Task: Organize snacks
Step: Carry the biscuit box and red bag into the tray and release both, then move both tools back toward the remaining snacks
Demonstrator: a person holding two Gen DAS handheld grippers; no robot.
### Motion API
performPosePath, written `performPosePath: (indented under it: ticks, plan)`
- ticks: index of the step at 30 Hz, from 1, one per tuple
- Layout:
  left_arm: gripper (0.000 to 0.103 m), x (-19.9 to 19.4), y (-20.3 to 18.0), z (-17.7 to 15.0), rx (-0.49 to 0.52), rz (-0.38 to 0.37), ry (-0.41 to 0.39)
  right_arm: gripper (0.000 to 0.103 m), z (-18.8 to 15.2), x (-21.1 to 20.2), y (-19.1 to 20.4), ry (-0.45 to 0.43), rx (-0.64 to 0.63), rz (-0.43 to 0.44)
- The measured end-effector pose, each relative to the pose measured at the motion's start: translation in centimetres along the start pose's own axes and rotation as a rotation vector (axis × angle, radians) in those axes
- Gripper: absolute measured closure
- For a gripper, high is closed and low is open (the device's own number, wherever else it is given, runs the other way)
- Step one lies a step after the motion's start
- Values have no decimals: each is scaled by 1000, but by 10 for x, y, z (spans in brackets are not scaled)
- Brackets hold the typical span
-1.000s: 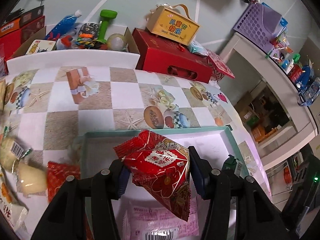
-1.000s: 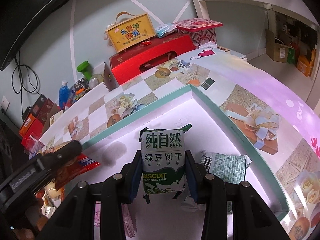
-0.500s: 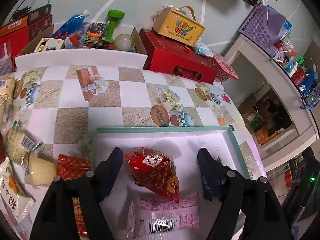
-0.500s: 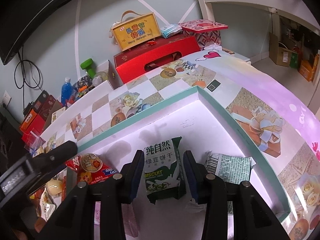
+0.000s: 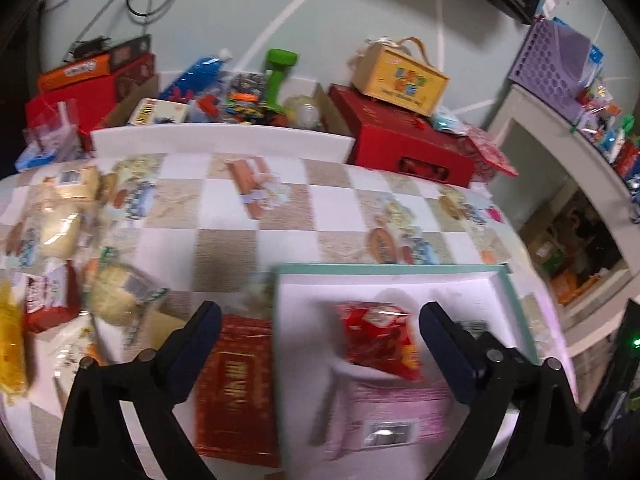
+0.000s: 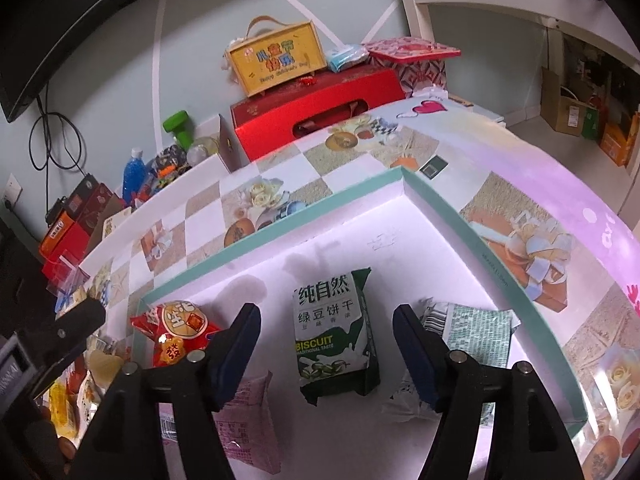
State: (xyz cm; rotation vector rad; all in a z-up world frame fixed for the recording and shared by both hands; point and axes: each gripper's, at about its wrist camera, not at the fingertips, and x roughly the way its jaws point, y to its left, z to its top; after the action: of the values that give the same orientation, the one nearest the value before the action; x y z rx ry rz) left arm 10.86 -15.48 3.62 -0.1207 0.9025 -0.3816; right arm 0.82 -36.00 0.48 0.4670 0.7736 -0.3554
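Observation:
A teal-rimmed white box (image 5: 384, 269) (image 6: 444, 200) lies on the checked tablecloth. Inside it a red snack bag (image 5: 378, 340) (image 6: 176, 330) rests on a pink packet (image 5: 390, 412) (image 6: 248, 420). My left gripper (image 5: 320, 344) hangs above them, jaws opening wide, nothing pressed between the pads. A green biscuit packet (image 6: 334, 330) lies on the box floor between the fingers of my right gripper (image 6: 326, 332), whose jaws are opening and stand clear of the packet. A green-printed packet (image 6: 474, 332) lies to its right. The left gripper's finger (image 6: 60, 332) shows at the right wrist view's left edge.
Loose snacks lie left of the box: a red packet (image 5: 236, 388), pale bags (image 5: 120, 296) (image 5: 60, 224) and a yellow one (image 5: 10, 352). A red gift box (image 5: 404, 144) with a yellow case (image 5: 400, 76) stands behind, beside a carton of clutter (image 5: 224, 104).
Both grippers let go: the left spread wide, dropped the red bag into the box and drew back leftward; the right opened off the biscuit packet, which now lies flat.

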Motion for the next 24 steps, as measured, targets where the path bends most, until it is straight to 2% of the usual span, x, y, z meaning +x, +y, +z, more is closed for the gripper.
performPosePath:
  ticks: [2, 5, 14, 17, 21, 24]
  plan:
    - [3, 2, 6, -2, -3, 31, -2, 13, 0, 1, 1, -3, -2, -7]
    - [3, 4, 11, -6, -2, 53, 7, 0, 0, -2, 5, -22, -19, -20]
    - [2, 2, 22, -15, -3, 119, -2, 0, -1, -2, 8, -48, -29, -55]
    - [2, -1, 22, -19, 37, 139, -27, 0, 0, -3, 9, -43, -25, -42]
    - [2, -6, 26, -23, 32, 127, -37, 0, 0, -6, 12, -63, -8, -41]
    - [2, -11, 34, -25, -4, 121, -42, 0, -1, -6, 12, -63, 11, -5]
